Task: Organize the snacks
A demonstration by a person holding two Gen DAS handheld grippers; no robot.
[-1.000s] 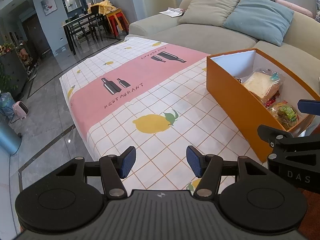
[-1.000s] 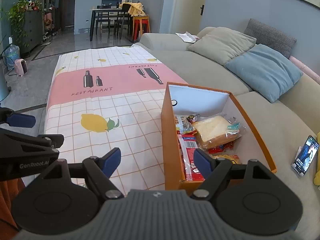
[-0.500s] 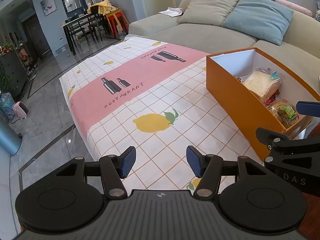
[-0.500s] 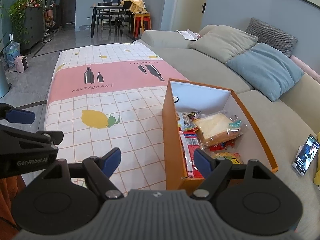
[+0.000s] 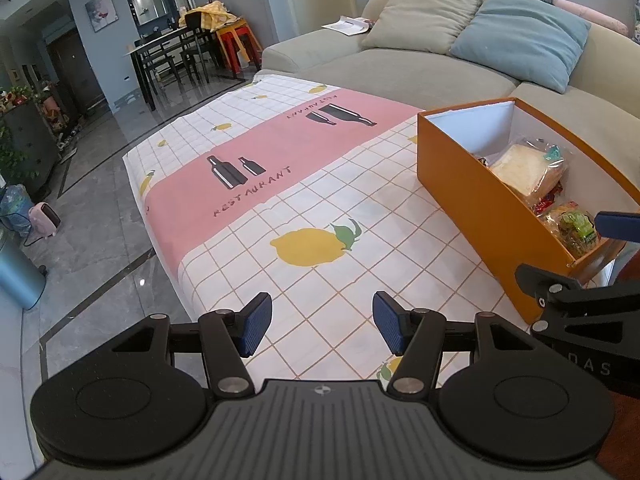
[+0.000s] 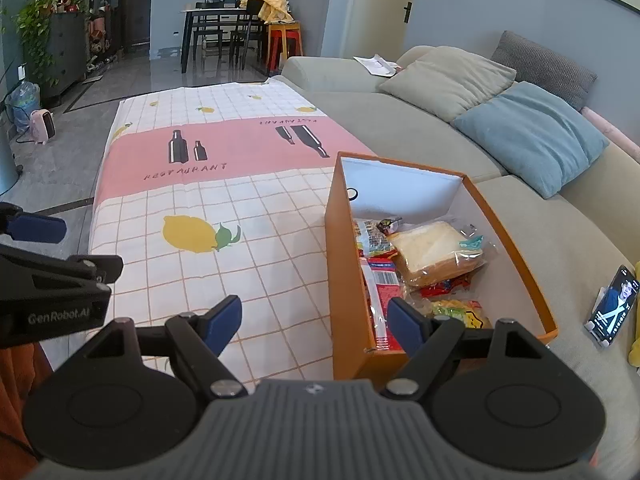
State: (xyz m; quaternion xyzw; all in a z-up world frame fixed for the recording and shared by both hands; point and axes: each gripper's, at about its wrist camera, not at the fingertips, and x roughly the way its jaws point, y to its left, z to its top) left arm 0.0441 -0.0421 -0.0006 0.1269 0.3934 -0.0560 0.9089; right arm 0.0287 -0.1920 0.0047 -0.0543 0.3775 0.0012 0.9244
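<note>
Lower snack packets (image 6: 378, 280) lying partly hidden under bagged bread (image 6: 434, 252) inside orange box (image 6: 516, 256); labels hard to read. Box sitting on worktop (image 6: 248, 216) at sofa (image 6: 404, 128) side. Left tongs (image 5: 322, 324) hovering apart, gripping nothing, over lemon-print cloth. Right tongs (image 6: 314, 322) hovering apart, straddling box's near left wall. Phone (image 6: 612, 308) standing propped on sofa, right of box.

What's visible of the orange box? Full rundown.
The open-topped rectangular orange cardboard box has white inner walls and no lid in view. It sits upright on the lemon-print checked tablecloth, at the edge beside the grey sofa. Inside lie a clear-bagged sliced white bread loaf, red snack packets and a yellow-green packet. Neither tool touches it.
</note>
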